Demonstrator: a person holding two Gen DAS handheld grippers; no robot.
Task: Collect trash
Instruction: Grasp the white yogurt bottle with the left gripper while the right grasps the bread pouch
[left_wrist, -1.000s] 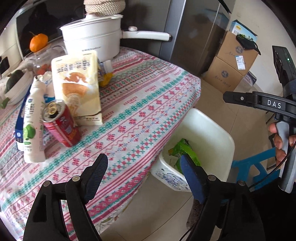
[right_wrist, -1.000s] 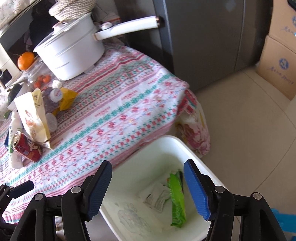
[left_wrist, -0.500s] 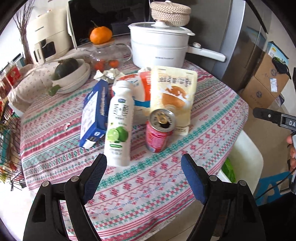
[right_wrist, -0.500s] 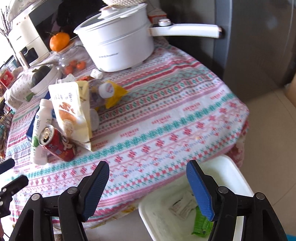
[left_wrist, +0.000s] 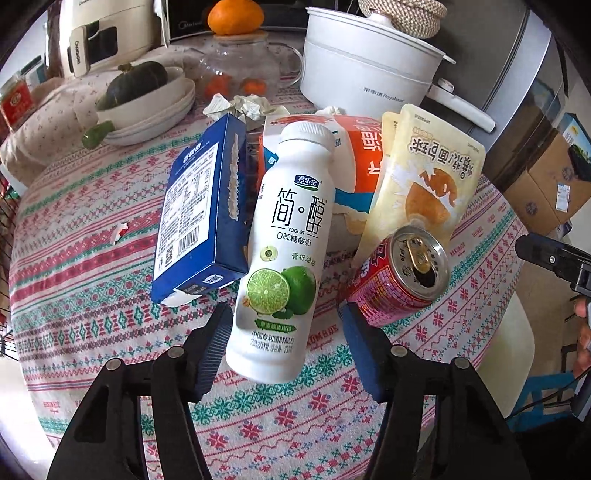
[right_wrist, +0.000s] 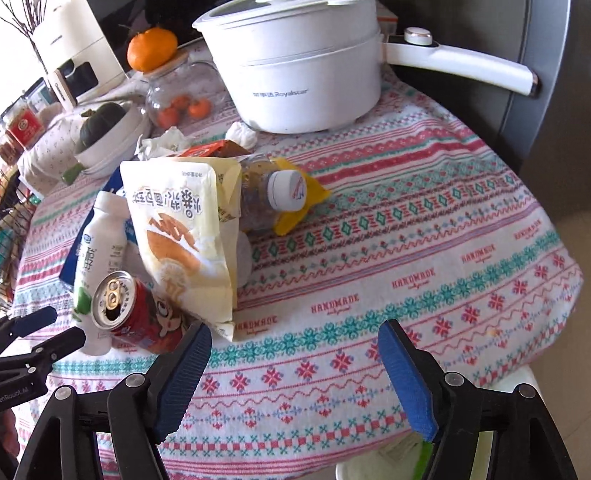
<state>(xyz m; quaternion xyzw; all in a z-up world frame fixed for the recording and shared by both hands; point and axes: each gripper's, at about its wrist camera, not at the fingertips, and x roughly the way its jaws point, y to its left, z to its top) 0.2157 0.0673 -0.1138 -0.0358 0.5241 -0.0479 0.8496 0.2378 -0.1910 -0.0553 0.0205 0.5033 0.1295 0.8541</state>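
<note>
A white yogurt bottle (left_wrist: 284, 251) with a lime picture lies on the patterned tablecloth (left_wrist: 74, 266). My left gripper (left_wrist: 284, 347) is open, its fingers on either side of the bottle's base. Beside the bottle lie a blue carton (left_wrist: 201, 218), a red can (left_wrist: 402, 280), a yellow snack bag (left_wrist: 424, 188) and an orange-and-white pack (left_wrist: 358, 162). My right gripper (right_wrist: 295, 373) is open and empty over the cloth near the table's front edge, right of the can (right_wrist: 136, 314) and bag (right_wrist: 181, 236). A clear bottle with a white cap (right_wrist: 273, 192) lies behind the bag.
A white electric pot (right_wrist: 299, 70) stands at the back with its handle (right_wrist: 461, 66) pointing right. A glass jar with an orange on top (right_wrist: 173, 92), a bowl with a green squash (left_wrist: 144, 96) and crumpled tissues (left_wrist: 243, 105) stand behind the trash. A white bin (right_wrist: 384, 469) sits below the table edge.
Both grippers have swung from the bin on the floor up to the table. The left gripper has closed in on the yogurt bottle, which is now between its fingers.
</note>
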